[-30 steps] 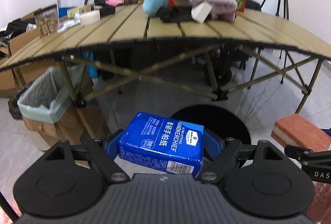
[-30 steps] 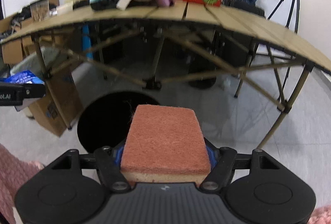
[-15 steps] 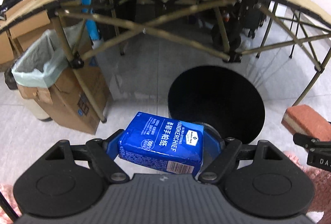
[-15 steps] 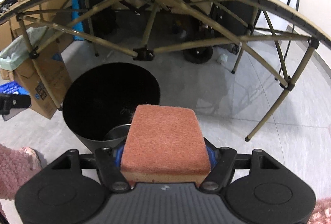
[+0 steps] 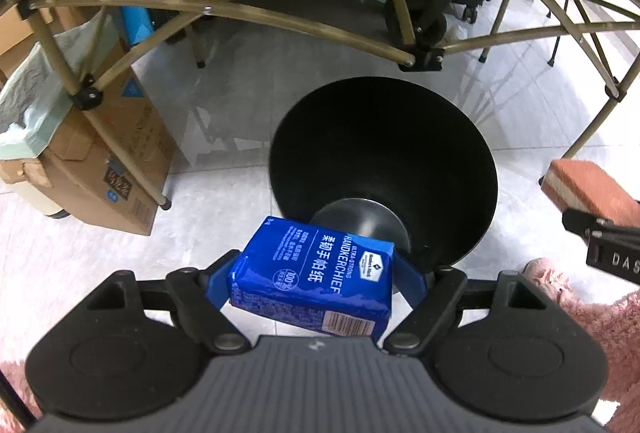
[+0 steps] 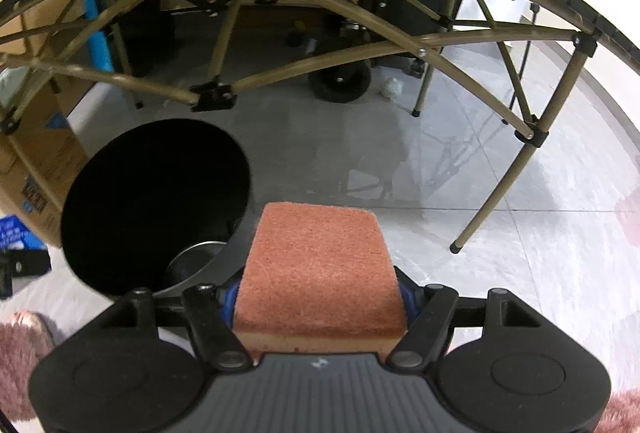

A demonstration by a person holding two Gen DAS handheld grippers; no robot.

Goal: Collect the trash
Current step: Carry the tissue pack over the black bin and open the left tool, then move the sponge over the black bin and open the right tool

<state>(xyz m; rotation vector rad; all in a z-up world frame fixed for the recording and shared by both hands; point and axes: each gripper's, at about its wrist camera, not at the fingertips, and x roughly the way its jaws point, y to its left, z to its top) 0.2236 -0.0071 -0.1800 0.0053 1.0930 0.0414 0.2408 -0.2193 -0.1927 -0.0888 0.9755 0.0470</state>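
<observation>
Below your left gripper (image 5: 312, 279), clenched on a blue plastic-wrapped pack of paper handkerchiefs (image 5: 316, 279), the round black trash bin (image 5: 476, 169) gapes on the pale tiled floor (image 5: 224, 113), at one o'clock from the pack. Your right gripper (image 6: 320, 297) grasps a rust-red scouring sponge with a yellow foam base (image 6: 320, 273); from it the bin mouth (image 6: 236, 153) sits at ten o'clock. A lined cardboard box (image 5: 100, 169) stands at nine o'clock of the bin, under the folding table's tan frame (image 5: 280, 19).

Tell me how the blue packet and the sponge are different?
The blue packet is shiny with printed writing; the sponge is plain and rough. The packet sits crooked in the left gripper; the sponge sits straight in the right gripper. Both are squeezed between jaws near the black bin.
</observation>
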